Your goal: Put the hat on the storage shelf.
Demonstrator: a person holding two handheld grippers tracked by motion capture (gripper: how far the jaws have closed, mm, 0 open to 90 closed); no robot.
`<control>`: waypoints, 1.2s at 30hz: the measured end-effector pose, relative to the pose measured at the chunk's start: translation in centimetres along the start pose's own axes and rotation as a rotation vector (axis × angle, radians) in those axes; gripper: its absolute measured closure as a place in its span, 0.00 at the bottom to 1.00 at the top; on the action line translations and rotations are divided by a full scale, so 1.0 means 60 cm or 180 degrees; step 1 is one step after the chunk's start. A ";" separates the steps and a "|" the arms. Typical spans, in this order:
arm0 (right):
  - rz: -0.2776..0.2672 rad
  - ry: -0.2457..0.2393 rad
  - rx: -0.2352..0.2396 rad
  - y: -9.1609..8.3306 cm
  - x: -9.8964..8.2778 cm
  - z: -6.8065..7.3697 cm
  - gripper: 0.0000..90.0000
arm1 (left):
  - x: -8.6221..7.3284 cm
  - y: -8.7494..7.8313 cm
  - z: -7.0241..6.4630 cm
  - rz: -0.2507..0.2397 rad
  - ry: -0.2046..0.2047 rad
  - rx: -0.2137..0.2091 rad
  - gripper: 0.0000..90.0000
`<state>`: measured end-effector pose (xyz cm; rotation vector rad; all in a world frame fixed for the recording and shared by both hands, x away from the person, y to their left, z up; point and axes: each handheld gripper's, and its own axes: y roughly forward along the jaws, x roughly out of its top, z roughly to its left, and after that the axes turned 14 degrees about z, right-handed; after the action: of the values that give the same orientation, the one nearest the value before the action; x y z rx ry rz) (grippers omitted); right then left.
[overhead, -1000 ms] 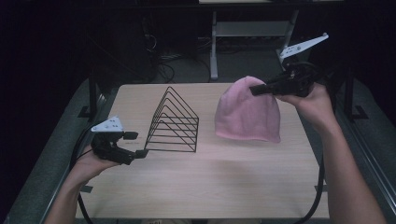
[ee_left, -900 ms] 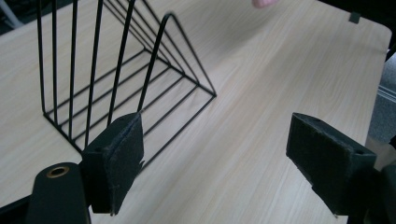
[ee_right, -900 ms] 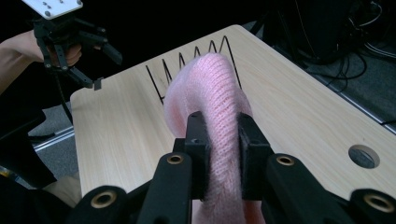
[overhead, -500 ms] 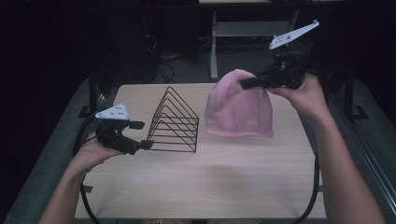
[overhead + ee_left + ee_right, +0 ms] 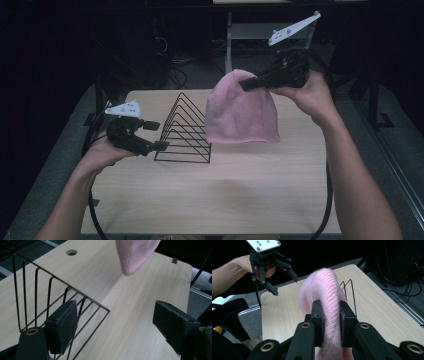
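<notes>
**Two grippers, one hat partly hidden**

Nearest the person, the left gripper [image 5: 151, 135] is hovering beside the wire rack [image 5: 185, 131], its fingers [image 5: 62, 326] standing apart with nothing between them. Farther back, the right gripper [image 5: 248, 84] is holding the pink knit hat [image 5: 242, 112] by its crown above the desk [image 5: 225, 190], fingers [image 5: 318, 320] clamped on the knit. The hat is covering the rack's far right edge, and its brim is getting cut off in the right gripper view.
</notes>
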<state>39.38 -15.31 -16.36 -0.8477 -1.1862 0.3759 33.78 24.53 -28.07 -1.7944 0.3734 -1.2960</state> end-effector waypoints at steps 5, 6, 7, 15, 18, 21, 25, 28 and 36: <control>-0.0003 -0.0050 0.0056 0.010 0.016 0.006 0.86 | 0.018 0.003 0.001 0.0023 0.0036 -0.0030 0.23; -0.0020 -0.0077 0.0062 0.012 0.019 0.006 0.86 | 0.021 0.003 0.002 -0.0007 0.0040 -0.0043 0.23; -0.0024 -0.0085 0.0078 0.014 0.022 0.008 0.86 | 0.023 0.003 0.002 -0.0023 0.0040 -0.0060 0.24; -0.0028 -0.0137 0.0125 0.024 0.042 0.013 0.86 | 0.039 0.003 0.008 -0.0068 0.0033 -0.0127 0.26; -0.0045 -0.0164 0.0146 0.028 0.050 0.016 0.86 | 0.046 0.003 0.008 -0.0058 0.0061 -0.0119 0.26; -0.0054 -0.0180 0.0171 0.032 0.057 0.019 0.86 | 0.054 0.003 0.007 -0.0035 0.0111 -0.0112 0.26; -0.0050 -0.0212 0.0202 0.038 0.068 0.022 0.86 | 0.061 0.006 0.005 -0.0014 0.0133 -0.0110 0.27; -0.0037 -0.0237 0.0212 0.043 0.075 0.025 0.86 | 0.065 0.007 0.007 -0.0025 0.0133 -0.0129 0.32; -0.0043 -0.0287 0.0251 0.053 0.091 0.030 0.86 | 0.067 0.009 0.017 0.0005 0.0110 -0.0248 0.44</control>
<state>40.24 -8.98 -14.93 -0.7605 -1.2518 0.4511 36.48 22.03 -26.09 -1.8378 0.4498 -1.3290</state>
